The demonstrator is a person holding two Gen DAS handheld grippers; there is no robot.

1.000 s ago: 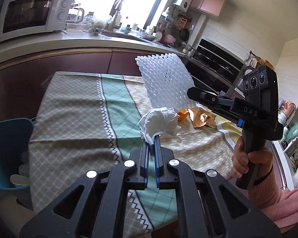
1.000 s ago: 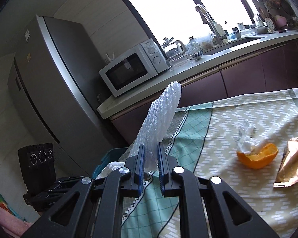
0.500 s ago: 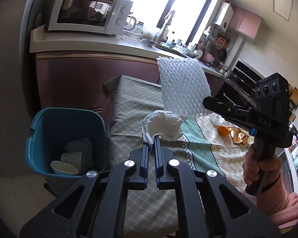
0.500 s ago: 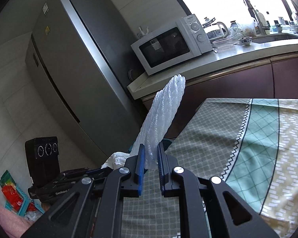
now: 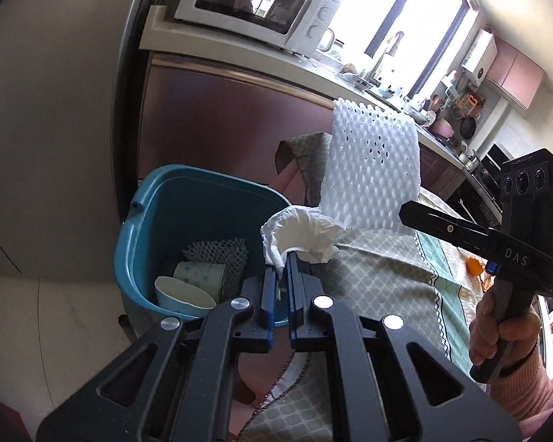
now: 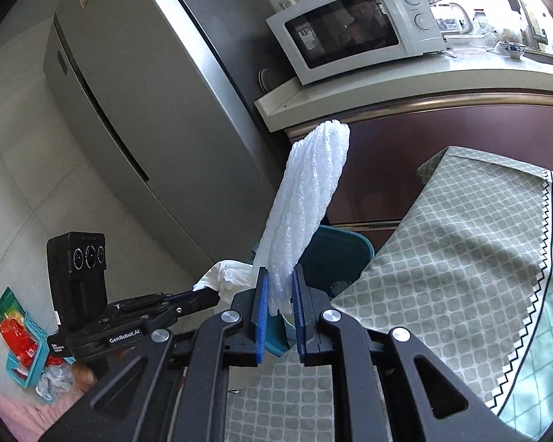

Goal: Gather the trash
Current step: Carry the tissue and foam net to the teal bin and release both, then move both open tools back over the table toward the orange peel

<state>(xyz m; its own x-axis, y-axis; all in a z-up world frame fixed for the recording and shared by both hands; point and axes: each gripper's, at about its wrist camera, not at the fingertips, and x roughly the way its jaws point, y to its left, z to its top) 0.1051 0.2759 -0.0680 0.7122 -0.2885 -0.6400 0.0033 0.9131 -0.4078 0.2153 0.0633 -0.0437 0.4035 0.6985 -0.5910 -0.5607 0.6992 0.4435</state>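
Ahead of the left hand-held gripper [image 5: 281, 258]: a crumpled white tissue [image 5: 302, 234] sits pinched at the tips of its narrowed jaws.
Below that tissue: a blue bin [image 5: 158, 221] stands just past the fingertips, with the tissue over its near right rim.
Inside the bin: two paper cups [image 5: 191, 285] and a grey foam net [image 5: 217, 256].
Right hand-held gripper [image 6: 279, 283]: clamped on the lower edge of a white foam net sheet [image 6: 306, 202], which stands up and leans right.
Foam sheet from the left view: it rises beside the tissue, just right of the bin.
Right hand [image 5: 505, 335]: wrapped round the grip, a pink sleeve [image 5: 527, 386] at the wrist.
Right of both tools: the bench [image 6: 461, 258] under a patterned cloth, its corner beside the bin.
Further off: a microwave [image 6: 354, 25] on the counter and a grey fridge [image 6: 136, 92] to its left.
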